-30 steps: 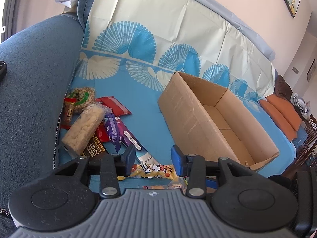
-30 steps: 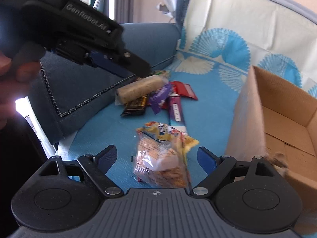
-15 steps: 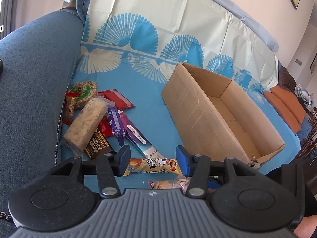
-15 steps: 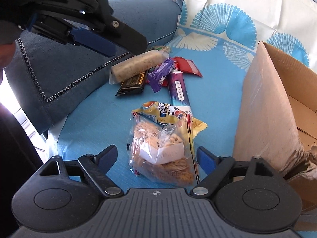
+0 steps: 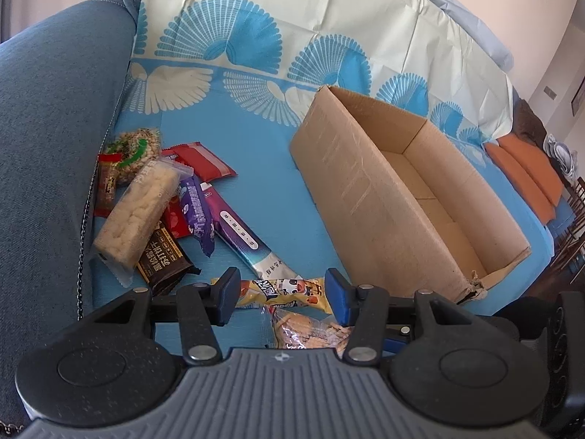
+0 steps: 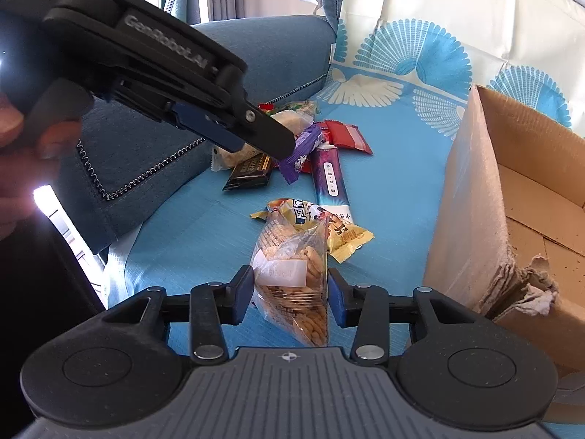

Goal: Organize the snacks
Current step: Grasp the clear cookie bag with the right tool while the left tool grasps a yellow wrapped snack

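Note:
My right gripper (image 6: pixel 290 292) is closing its jaws on a clear bag of round cookies (image 6: pixel 289 270). Both pads press its sides and the bag stands bunched upright on the blue cloth. A yellow snack packet (image 6: pixel 340 234) lies just behind it. My left gripper (image 5: pixel 281 292) hangs open in the air above that yellow packet (image 5: pixel 285 289), holding nothing. To the left lies a pile of snacks: a rice cracker pack (image 5: pixel 139 212), a purple bar (image 5: pixel 237 230), a dark packet (image 5: pixel 161 259) and a red packet (image 5: pixel 201 161). The open cardboard box (image 5: pixel 365 197) stands on the right.
A blue sofa armrest (image 5: pixel 44 146) borders the snacks on the left. The box's near corner (image 6: pixel 526 289) is torn. Orange cushions (image 5: pixel 526 168) lie beyond the box. A person's hand (image 6: pixel 14 128) holds the left gripper's handle.
The right jaws have come together onto the cookie bag, squeezing it upright. The left gripper has spread its jaws a little wider and sunk slightly toward the snacks.

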The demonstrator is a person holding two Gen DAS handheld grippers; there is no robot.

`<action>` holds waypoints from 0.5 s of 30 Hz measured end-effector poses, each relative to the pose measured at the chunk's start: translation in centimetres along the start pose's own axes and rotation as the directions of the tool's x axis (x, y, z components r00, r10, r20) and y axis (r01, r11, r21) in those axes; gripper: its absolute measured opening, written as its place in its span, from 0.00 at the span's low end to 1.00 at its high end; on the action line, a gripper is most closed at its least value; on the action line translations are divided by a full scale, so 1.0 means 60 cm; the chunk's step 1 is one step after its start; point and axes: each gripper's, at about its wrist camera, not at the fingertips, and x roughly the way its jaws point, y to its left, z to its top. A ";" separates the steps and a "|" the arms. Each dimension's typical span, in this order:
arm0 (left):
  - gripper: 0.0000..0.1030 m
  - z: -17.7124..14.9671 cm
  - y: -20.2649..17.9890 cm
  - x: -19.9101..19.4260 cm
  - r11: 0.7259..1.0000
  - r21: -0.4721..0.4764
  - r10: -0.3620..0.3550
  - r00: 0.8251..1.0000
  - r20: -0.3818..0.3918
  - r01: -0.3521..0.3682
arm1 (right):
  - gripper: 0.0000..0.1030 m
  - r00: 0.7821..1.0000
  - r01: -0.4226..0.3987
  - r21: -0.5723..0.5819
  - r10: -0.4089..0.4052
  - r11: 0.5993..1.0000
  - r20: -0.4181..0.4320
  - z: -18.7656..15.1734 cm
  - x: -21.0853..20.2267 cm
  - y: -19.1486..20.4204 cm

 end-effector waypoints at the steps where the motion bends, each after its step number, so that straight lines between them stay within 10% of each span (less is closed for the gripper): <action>1: 0.54 0.001 -0.001 0.003 1.000 0.006 0.004 1.000 -0.004 -0.004 | 0.42 1.000 -0.001 0.002 0.001 1.000 0.001 0.001 -0.001 0.001; 15: 0.66 0.008 -0.011 0.060 0.996 0.062 0.068 0.996 -0.065 -0.064 | 0.42 0.999 -0.008 0.009 0.009 1.000 -0.036 0.001 -0.004 -0.001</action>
